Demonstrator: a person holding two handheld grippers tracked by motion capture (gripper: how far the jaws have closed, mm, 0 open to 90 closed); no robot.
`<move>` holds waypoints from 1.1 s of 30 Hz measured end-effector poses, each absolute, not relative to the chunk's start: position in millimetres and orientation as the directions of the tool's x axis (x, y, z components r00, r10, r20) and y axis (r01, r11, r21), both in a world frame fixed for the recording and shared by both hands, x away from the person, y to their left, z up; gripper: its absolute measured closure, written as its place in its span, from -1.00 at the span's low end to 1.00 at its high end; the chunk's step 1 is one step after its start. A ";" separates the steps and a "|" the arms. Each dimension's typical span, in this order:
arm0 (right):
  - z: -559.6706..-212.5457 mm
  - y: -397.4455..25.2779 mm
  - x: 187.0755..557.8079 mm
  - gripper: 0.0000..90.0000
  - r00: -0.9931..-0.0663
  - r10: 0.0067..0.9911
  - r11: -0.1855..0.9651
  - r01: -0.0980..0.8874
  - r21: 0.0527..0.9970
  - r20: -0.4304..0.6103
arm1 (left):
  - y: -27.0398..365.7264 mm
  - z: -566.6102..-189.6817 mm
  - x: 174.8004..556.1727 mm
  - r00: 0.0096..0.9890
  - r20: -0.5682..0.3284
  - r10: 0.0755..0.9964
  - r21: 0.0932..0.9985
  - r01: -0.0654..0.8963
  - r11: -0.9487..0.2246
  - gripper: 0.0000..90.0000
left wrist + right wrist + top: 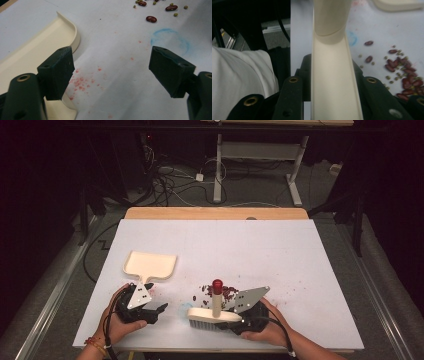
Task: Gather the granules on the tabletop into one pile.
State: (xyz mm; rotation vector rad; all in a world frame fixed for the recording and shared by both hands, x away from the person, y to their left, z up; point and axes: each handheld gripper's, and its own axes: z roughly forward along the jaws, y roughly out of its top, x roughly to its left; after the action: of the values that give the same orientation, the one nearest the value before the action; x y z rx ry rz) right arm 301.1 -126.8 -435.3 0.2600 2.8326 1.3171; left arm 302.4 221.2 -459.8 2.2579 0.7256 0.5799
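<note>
A cream dustpan point(150, 264) lies flat on the white table, its handle pointing at my left gripper point(157, 313). That gripper rests just below the handle, open and holding nothing. In the left gripper view, the left gripper point(112, 58) has its jaws wide apart over bare table, with the dustpan point(37, 47) beside the left jaw. My right gripper point(242, 320) is shut on the right end of a cream hand brush point(214, 316) with an upright red-capped handle point(217, 285). In the right gripper view, the brush point(333, 82) sits between the jaws of the right gripper point(332, 75). A pile of red and green beans point(225, 292) lies behind the brush.
Loose beans point(151, 18) and a blue ring mark point(170, 40) lie ahead of the left gripper, with red stains point(80, 82) near the dustpan. More beans point(404, 75) are scattered right of the brush. The table's front edge point(200, 349) is close to both hands.
</note>
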 end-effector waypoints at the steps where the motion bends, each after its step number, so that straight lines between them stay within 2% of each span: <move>1: -439.1 -125.6 302.3 0.51 -0.986 0.150 0.627 0.147 0.765 0.067 | 221.7 -460.1 302.9 0.745 0.193 0.639 0.721 0.334 -0.607 -0.57; 19: -435.4 -142.5 346.0 0.51 -0.948 0.317 0.626 0.222 0.748 0.016 | 220.5 -463.4 305.5 0.752 0.183 0.633 0.708 0.346 -0.616 -0.57; 23: -432.5 -149.5 349.6 0.51 -0.932 0.362 0.615 0.246 0.750 0.010 | 219.6 -464.0 305.3 0.756 0.183 0.629 0.704 0.346 -0.620 -0.57; 33: -414.9 -148.1 342.6 0.51 -0.925 0.380 0.533 0.247 0.809 0.032 | 225.0 -459.4 306.7 0.732 0.173 0.659 0.730 0.353 -0.584 -0.57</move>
State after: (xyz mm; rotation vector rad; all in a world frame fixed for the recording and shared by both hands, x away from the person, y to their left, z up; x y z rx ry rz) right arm 342.6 -148.1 -414.9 0.5389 2.6184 1.3466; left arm 306.7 225.0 -459.4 2.2359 0.7599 0.5671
